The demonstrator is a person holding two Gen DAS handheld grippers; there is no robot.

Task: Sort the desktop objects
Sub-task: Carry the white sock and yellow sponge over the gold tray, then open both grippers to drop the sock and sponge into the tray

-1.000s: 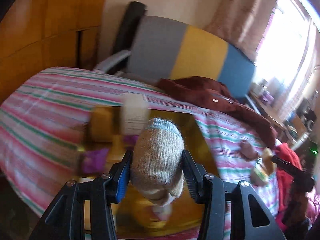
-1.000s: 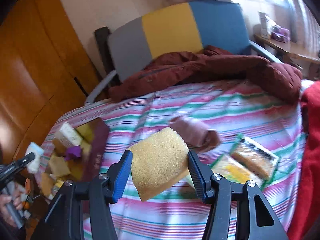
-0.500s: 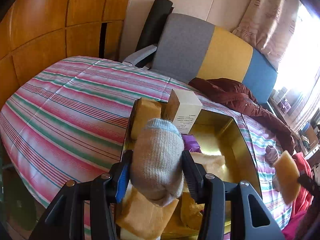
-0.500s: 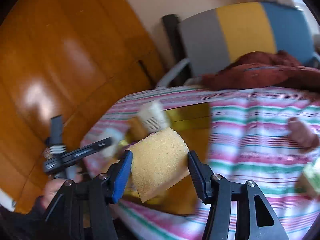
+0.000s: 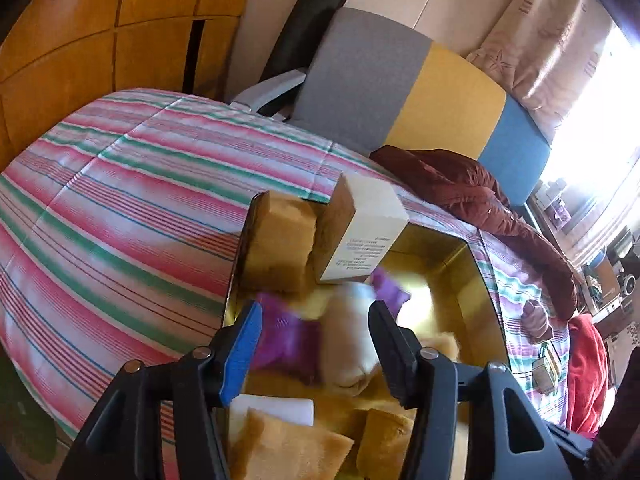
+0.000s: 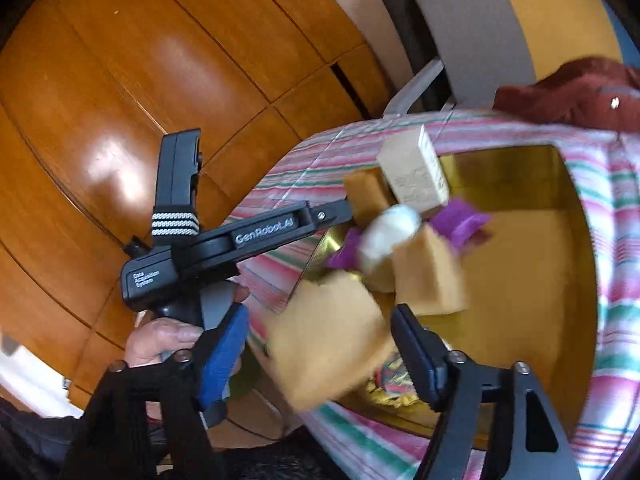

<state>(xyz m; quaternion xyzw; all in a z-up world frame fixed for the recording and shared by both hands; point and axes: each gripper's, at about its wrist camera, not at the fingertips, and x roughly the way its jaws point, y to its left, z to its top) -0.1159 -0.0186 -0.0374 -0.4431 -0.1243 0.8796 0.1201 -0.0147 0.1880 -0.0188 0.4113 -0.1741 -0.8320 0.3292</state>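
Between spread right fingers [image 6: 416, 364], blurred yellow sponge [image 6: 328, 340], grip unclear.

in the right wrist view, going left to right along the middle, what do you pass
wooden wall → left gripper → white sock → purple cloth → gold box → striped cloth
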